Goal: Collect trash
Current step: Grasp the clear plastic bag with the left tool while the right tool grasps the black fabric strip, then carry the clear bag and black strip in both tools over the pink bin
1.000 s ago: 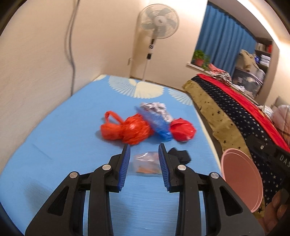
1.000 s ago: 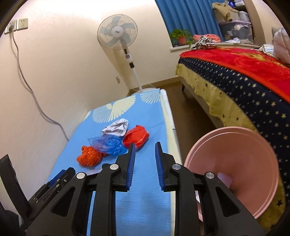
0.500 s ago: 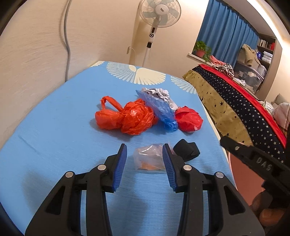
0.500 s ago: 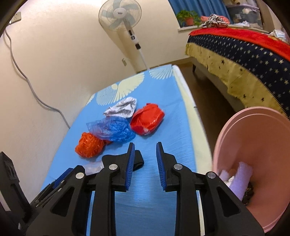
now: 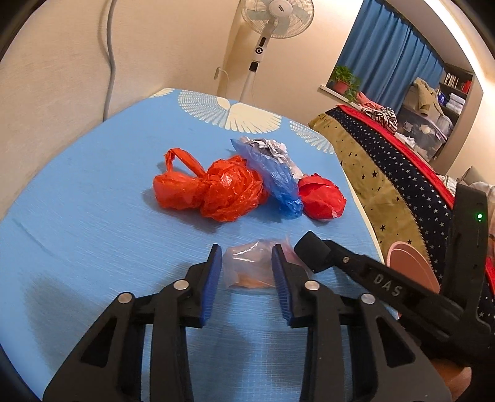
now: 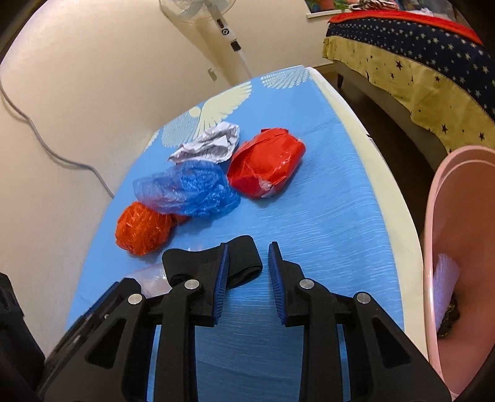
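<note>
Trash lies on the blue table (image 5: 92, 222): an orange plastic bag (image 5: 213, 188), a blue plastic bag (image 5: 278, 182), crumpled grey paper (image 5: 269, 147), a red wad (image 5: 321, 196), and a small clear bag (image 5: 247, 267). My left gripper (image 5: 247, 256) is open with its jaws on either side of the clear bag. My right gripper (image 6: 247, 253) is open above the table, beside a black band (image 6: 244, 263). The red wad (image 6: 266, 164), blue bag (image 6: 188, 188) and orange bag (image 6: 142, 228) lie ahead of it. The pink bin (image 6: 458, 247) holds some trash.
A standing fan (image 5: 272, 27) is behind the table's far end. A bed with a star-patterned cover (image 5: 402, 173) runs along the right, across a narrow floor gap. A wall with a hanging cable (image 5: 108, 55) borders the left.
Both grippers have moved forward and lower toward the table. The left jaws have opened wider around the clear bag. The right gripper has come alongside the left and opened slightly.
</note>
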Demonstrator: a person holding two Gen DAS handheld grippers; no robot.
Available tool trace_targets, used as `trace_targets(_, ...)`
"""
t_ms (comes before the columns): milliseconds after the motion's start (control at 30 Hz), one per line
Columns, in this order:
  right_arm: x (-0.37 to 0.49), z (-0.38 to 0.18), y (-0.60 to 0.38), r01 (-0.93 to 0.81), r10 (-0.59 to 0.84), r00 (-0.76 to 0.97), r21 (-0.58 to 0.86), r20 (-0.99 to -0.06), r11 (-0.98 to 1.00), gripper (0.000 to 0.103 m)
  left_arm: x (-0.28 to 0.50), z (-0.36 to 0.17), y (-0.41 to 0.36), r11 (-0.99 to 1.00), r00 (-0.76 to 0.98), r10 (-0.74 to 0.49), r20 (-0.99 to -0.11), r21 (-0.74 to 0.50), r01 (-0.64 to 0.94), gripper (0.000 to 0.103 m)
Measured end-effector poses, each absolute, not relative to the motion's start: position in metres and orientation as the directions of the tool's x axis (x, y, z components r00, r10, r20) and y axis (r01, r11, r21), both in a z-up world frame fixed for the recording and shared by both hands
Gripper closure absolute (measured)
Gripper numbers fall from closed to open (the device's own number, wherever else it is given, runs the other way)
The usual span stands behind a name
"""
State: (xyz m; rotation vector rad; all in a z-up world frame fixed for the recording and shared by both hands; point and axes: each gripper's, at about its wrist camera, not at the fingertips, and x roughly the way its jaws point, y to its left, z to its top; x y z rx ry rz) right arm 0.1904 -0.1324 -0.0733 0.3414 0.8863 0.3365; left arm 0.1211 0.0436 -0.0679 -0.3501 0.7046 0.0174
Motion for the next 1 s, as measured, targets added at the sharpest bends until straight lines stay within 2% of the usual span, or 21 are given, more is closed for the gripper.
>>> trace_targets(67,0.189,-0.071,-0.130,-0.157,0.416,0.592,0.408,-0.691,0.899,0.090,0.122,-0.069,0.043,0.942,0.762,-0.109,-0.639,-0.311,-0.126,0.074)
trace_targets(200,0.184,-0.063,-0.133,-0.159,0.396,0.613,0.384,-0.684,0.910,0.095,0.122,-0.067,0.040,0.945,0.758,-0.114,-0.643,-0.305,-0.117,0.082)
trace_targets(400,0.169,-0.040,-0.147,-0.158,0.371,0.659,0.361,-0.655,0.919,0.096,0.117,-0.060,0.040,0.948,0.768,-0.102,-0.632,-0.296,-0.118,0.086)
trace_targets(1000,0.099,0.021,-0.174,-0.168,0.266,0.759,0.217,-0.594,0.962,0.096,0.075,-0.023,0.026,0.966,0.819,-0.079,-0.569,-0.246,-0.077,0.086)
